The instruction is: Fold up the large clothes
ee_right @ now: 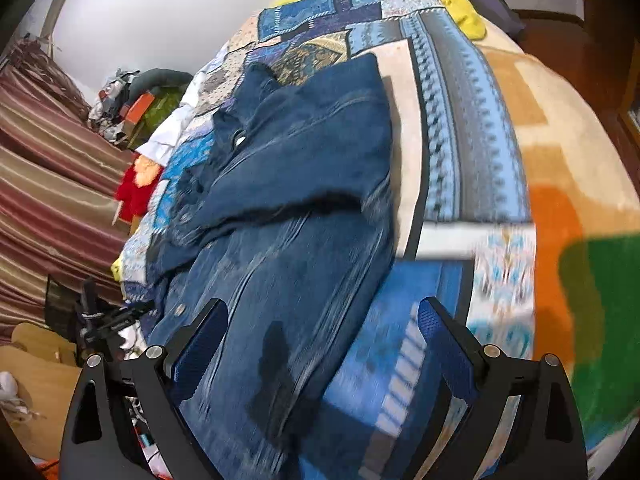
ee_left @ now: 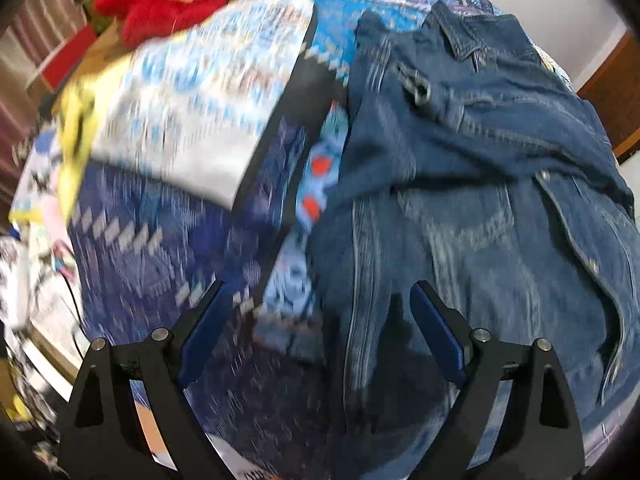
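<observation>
Although much of both views is smeared by motion, no brand, label or writing can be read anywhere. Left gripper [ee_left: 316, 300] hangs with jaws spread wide, nothing between them; right gripper [ee_right: 323, 316] likewise wide and empty.

Denim jacket [ee_left: 460, 184] lies ahead and to the right of the left tool, spread on the patchwork quilt [ee_left: 192, 128], collar end far from the fingers, hem end nearest. From the right tool, same denim jacket [ee_right: 296, 184] ahead and to the left, lower edge reaching under the left-hand fingertip [ee_right: 208, 320], one side folded across the chest with a dark shadow line under the fold. Small pale button near the collar, detail too blurred to make out.

Beyond the left tool, far up and left: red plush toy [ee_left: 160, 4], yellow cloth [ee_left: 76, 136] at the quilt's left edge. Right of the right tool: fleece blanket in cream, orange and green [ee_right: 568, 184]. Left of it: striped curtain [ee_right: 48, 168], black stand-like object [ee_right: 100, 320] low beside the bed, kind unclear.
</observation>
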The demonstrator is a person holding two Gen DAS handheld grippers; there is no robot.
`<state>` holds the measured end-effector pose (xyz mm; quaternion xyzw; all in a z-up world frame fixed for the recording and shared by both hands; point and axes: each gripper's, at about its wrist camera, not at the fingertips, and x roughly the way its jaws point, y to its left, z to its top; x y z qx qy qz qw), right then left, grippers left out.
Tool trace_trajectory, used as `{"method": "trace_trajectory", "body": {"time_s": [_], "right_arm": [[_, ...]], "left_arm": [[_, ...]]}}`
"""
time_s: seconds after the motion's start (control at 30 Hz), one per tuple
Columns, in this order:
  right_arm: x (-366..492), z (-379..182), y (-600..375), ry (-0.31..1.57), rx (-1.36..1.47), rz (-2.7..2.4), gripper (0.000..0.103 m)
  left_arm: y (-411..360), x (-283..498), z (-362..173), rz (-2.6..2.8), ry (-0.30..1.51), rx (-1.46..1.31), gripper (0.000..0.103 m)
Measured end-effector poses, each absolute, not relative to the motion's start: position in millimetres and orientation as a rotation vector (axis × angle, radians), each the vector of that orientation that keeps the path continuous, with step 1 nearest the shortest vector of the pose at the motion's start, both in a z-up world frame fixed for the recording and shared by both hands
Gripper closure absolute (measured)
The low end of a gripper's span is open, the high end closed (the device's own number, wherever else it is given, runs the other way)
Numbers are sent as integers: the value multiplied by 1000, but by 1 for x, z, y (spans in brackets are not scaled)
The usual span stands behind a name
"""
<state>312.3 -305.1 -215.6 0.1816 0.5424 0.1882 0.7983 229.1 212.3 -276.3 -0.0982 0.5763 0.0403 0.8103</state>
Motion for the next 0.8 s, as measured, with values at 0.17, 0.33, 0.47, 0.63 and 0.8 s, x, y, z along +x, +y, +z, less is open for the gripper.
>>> {"method": "trace_trajectory", "body": {"time_s": [0.17,0.33,0.47,0.63,0.8], "right_arm": [[278,-206,-302,1127,397,433,9],[261,-211,-288,1124,399,499,21],[259,-211,-275,1118,356,526,42],[262,-213,-262,1114,312,538,76],[273,-203,-258,1080,315,576,90]], "left_arm": [[207,207,-296,32,1270,-311,12],[197,197,-317,-48,1312,-469,23],[183,191,-314,-72,1304,-511,52],[155,193,-276,-132,1243,-399,93],[138,213,-215,-139,1129,-334,94]]}}
